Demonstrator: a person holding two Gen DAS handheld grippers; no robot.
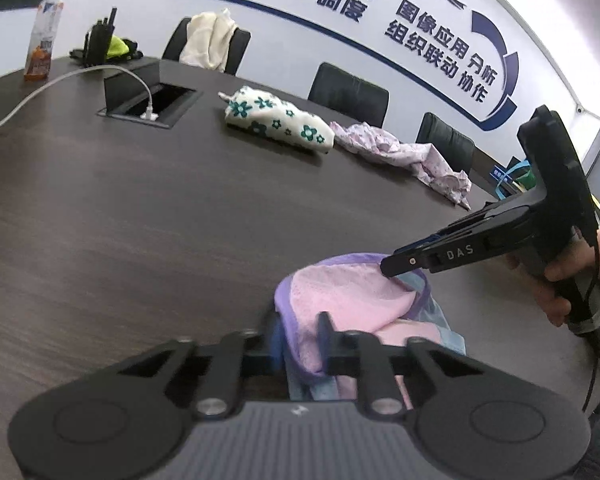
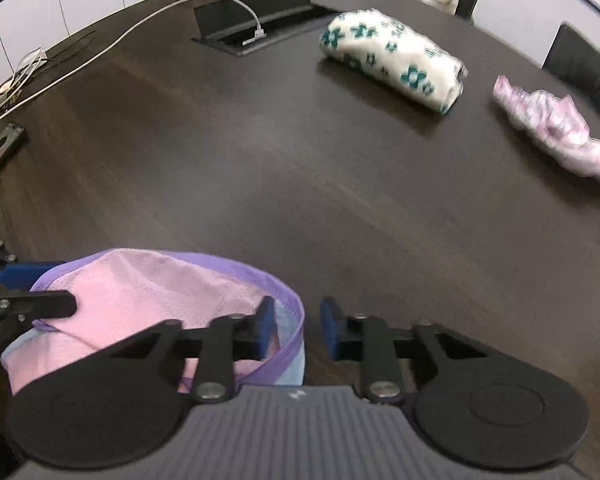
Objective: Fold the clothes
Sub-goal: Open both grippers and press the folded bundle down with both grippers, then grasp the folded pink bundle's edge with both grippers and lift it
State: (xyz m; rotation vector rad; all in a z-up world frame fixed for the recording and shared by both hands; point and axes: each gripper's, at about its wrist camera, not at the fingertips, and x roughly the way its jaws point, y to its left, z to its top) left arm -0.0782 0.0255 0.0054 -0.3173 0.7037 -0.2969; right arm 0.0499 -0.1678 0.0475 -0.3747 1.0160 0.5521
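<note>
Three garments lie on the dark surface [image 1: 140, 220] I'm working over. From the left I count one bottle [image 1: 44, 36] with an orange label too blurred to read, one white cable [image 1: 60, 80] plugged into the open socket box [image 1: 152, 104], then a folded white bundle with teal flowers [image 1: 278, 120] and a crumpled lilac garment [image 1: 404, 152] just beside it. Behind stand three black chairs [image 1: 348, 88], the leftmost draped with a cream cloth [image 1: 208, 40]. Blue wall lettering [image 1: 432, 36] reads 勤务指挥 调度, 图像应用 分析, 组织联动 协作. The pink garment with purple trim [image 1: 352, 296] sits at the near edge. My left gripper [image 1: 300, 324] is clenched on its hem. My right gripper [image 2: 298, 320], marked DAS, stands parted astride the trim, not pressing it.
</note>
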